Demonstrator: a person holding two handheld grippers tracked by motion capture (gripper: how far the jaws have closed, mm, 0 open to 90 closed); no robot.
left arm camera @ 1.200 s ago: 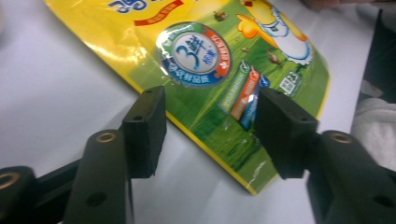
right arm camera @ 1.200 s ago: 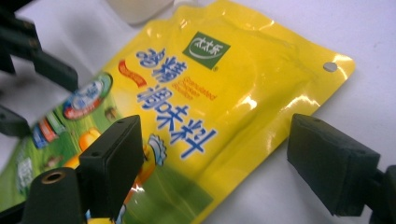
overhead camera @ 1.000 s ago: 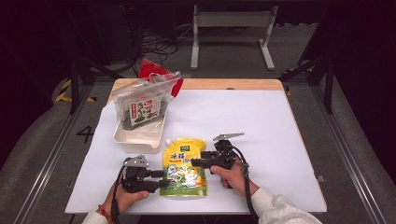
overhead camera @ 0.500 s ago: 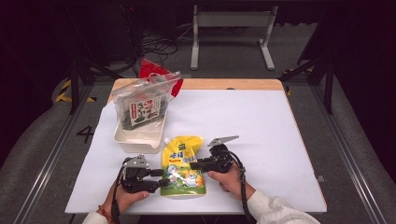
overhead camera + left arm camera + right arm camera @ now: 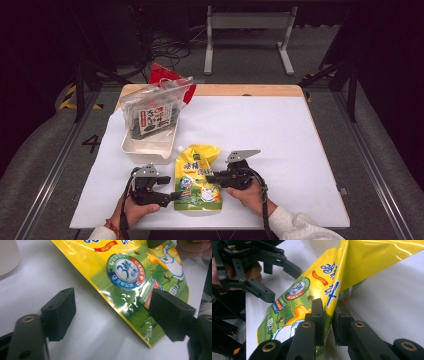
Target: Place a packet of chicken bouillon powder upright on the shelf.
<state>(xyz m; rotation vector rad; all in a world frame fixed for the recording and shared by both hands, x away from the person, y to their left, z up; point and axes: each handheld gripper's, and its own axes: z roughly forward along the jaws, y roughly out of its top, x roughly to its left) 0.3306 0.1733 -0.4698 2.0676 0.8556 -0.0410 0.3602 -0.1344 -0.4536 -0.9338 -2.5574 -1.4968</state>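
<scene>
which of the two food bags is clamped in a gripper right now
The yellow pouch near the table's front edge: the right gripper pinches its side. The clear seaweed bag leans in the white tray, touched by neither gripper.

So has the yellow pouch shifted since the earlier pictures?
Yes. In the high view the yellow pouch has slid slightly toward the table's near edge, away from the white tray, with the right gripper clamped on its edge.
</scene>
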